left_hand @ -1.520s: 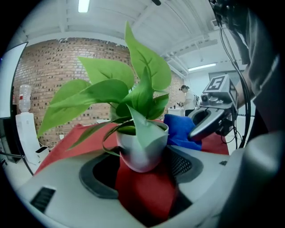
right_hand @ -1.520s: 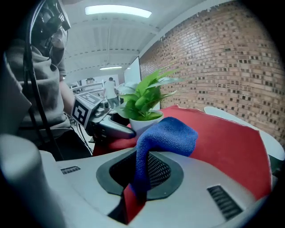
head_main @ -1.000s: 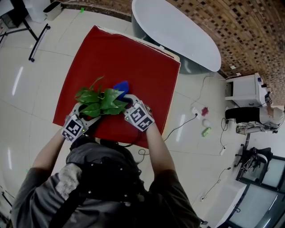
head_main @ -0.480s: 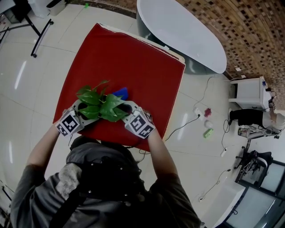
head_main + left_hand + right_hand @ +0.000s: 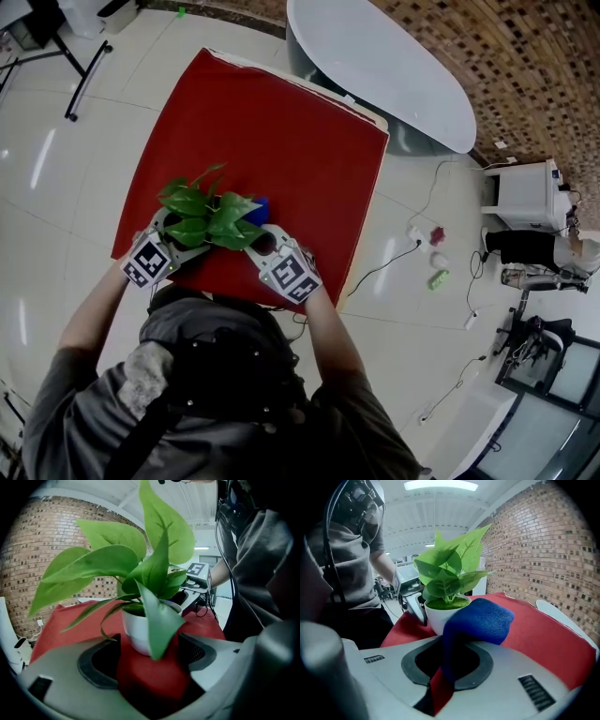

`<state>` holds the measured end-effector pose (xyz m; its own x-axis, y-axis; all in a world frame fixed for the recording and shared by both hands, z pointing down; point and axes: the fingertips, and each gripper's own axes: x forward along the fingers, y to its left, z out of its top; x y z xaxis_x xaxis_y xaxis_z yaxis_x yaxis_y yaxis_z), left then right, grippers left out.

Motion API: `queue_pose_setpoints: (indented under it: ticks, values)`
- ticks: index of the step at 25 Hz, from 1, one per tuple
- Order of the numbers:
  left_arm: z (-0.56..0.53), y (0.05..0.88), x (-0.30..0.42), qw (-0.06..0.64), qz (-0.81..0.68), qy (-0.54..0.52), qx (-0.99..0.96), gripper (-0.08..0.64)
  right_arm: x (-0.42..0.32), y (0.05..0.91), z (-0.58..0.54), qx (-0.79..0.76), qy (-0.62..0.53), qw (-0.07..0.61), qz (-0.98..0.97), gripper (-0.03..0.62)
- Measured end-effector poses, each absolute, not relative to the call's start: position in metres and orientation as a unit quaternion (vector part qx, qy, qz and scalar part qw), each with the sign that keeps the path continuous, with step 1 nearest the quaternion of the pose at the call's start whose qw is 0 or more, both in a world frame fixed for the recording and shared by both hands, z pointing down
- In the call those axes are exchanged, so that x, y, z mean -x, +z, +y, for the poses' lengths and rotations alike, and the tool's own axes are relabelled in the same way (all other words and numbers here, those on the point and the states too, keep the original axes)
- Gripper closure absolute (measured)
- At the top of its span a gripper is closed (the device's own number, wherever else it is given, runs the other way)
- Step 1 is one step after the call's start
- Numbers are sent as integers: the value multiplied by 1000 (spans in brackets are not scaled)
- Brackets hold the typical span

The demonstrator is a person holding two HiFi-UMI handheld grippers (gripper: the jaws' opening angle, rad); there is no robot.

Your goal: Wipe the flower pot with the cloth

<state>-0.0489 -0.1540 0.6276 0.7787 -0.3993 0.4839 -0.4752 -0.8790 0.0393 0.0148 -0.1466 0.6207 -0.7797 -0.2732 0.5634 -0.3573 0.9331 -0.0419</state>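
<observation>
Pale floor tiles surround the red tabletop (image 5: 281,122) in the head view. The plant (image 5: 208,223) sits near the tabletop's near edge, and its leaves hide most of the pot. The left gripper (image 5: 173,240) is at the pot's left and the right gripper (image 5: 262,240) at its right. The blue cloth (image 5: 261,208) shows just beyond the leaves. Half a second ago it stuck out farther past the pot. Now it is drawn in tight against it, with the right gripper pulled slightly back toward the person. I read that as a wiping stroke along the pot's side.

From the left gripper view, the jaws of the left gripper (image 5: 149,654) stand wide. The white pot (image 5: 139,632) is seated between their tips, with the pads apparently against its sides. It seems to be held steady for the wipe.

From the right gripper view, the right gripper (image 5: 445,667) has its jaws pressed together on the cloth (image 5: 478,619). The cloth bulges forward and touches the pot (image 5: 433,616) on its near side. The left gripper (image 5: 412,603) shows on the pot's far side.
</observation>
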Motion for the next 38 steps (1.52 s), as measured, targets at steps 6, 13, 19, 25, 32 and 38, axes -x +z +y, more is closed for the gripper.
queue_pose_setpoints:
  ticks: [6, 13, 19, 25, 32, 38]
  values:
    - [-130, 618, 66, 102, -290, 215, -927, 140, -11, 619, -133, -169, 69, 289, -940, 523]
    - [-111, 604, 74, 101, -358, 181, -911, 118, 8, 613, -86, -133, 69, 295, -944, 523]
    - [-119, 591, 65, 62, -365, 179, -912, 118, 22, 613, -66, -109, 64, 303, -945, 523]
    - [-118, 586, 57, 54, -361, 177, -914, 130, 12, 606, -62, -127, 72, 294, -944, 523]
    - [-120, 590, 52, 49, -328, 175, -927, 133, -31, 600, -127, -221, 93, 268, -933, 523]
    - [-121, 592, 49, 43, -289, 174, -940, 135, 5, 616, -172, -176, 38, 297, -938, 523]
